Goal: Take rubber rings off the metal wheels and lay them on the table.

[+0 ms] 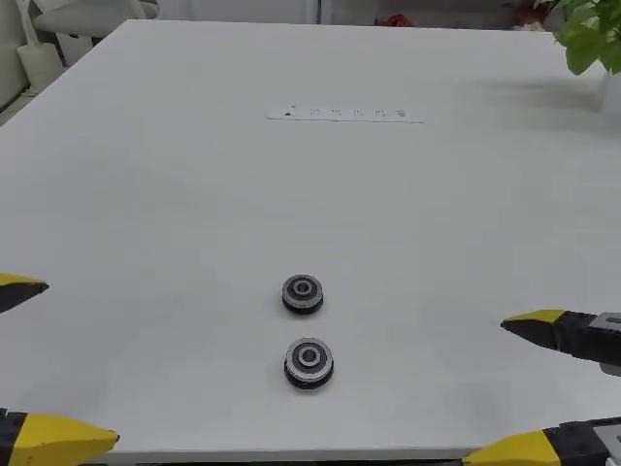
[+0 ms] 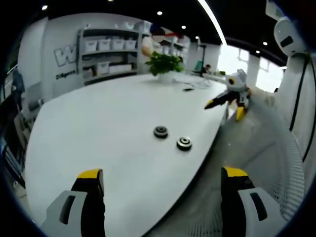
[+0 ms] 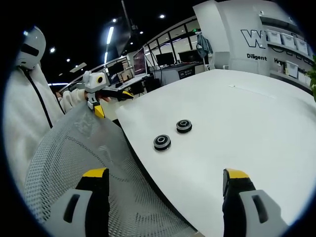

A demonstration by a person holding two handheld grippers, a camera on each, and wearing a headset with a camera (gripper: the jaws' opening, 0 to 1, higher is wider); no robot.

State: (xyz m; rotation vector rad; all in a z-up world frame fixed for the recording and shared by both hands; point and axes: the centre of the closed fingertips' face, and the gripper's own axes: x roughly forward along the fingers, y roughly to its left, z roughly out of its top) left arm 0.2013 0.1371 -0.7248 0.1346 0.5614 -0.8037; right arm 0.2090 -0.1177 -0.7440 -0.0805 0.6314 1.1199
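Note:
Two metal wheels with black rubber rings lie flat on the white table [image 1: 194, 194], both rings still on. The far wheel [image 1: 302, 294] [image 2: 160, 132] [image 3: 184, 126] sits just behind the near wheel [image 1: 309, 363] [image 2: 184, 143] [image 3: 162, 142], which is close to the front edge. My left gripper [image 1: 81, 362] [image 2: 163, 173] hangs open at the left, well away from the wheels. At the right, my right gripper [image 1: 485, 388] [image 3: 166, 173] is also open and holds nothing. Each gripper shows in the other's view: the right gripper [image 2: 229, 96], the left gripper [image 3: 106, 94].
A thin pale strip with small markings [image 1: 344, 114] lies far back on the table. A leafy plant [image 1: 592, 34] stands at the far right corner. A mesh chair back [image 3: 74, 148] sits in front of the table's near edge.

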